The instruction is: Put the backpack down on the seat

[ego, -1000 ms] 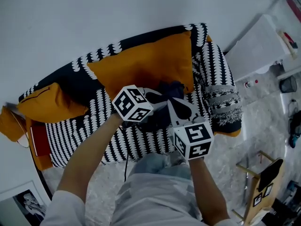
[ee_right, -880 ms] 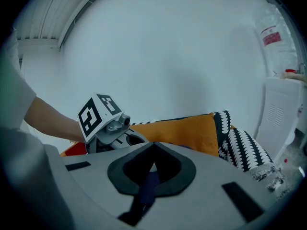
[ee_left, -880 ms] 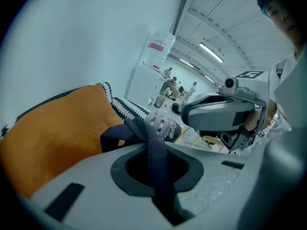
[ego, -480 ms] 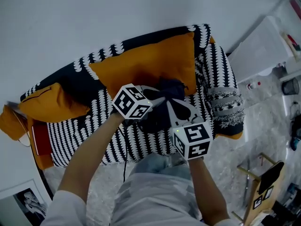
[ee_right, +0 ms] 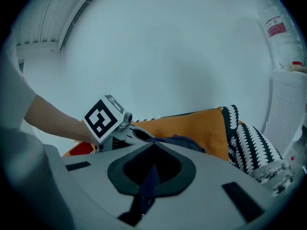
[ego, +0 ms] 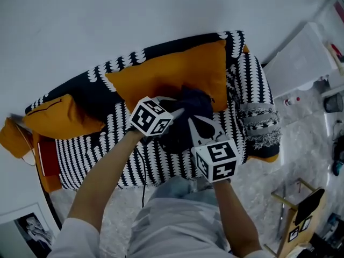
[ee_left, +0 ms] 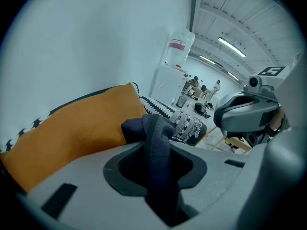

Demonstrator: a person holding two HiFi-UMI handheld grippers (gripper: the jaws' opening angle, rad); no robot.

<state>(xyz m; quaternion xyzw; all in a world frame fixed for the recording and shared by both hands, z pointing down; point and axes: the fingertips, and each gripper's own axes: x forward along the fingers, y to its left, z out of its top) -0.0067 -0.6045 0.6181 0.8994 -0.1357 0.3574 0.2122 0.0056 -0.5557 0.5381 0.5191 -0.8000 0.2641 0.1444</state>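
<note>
Your left gripper (ee_left: 156, 152) has a wide dark strap (ee_left: 157, 176) of the backpack (ego: 189, 107) running lengthwise down the gap between its jaws. The jaws are opening, and the strap lies in the slot without looking pinched. Beyond the tips, the strap leads up to the bunched dark fabric of the bag.

Your right gripper (ee_right: 152, 150) has its jaws closed on a thin strap (ee_right: 147, 183), squeezed narrow in the slot. The rest of the bag sits just past the jaw tips.

The backpack itself is a dark navy lump down on the sofa seat (ego: 161, 160), on the black-and-white patterned cover. Its back leans against the big orange cushion (ego: 161, 79). Head view shows both grippers meeting over it, the left from the left side and the right from the front. Both sets of tips are right at the bag.

A smaller orange cushion (ego: 59, 120) lies well apart at the sofa's left end. A grey patterned throw (ego: 259, 121) hangs over the right armrest, near the bag but not touching it.
</note>
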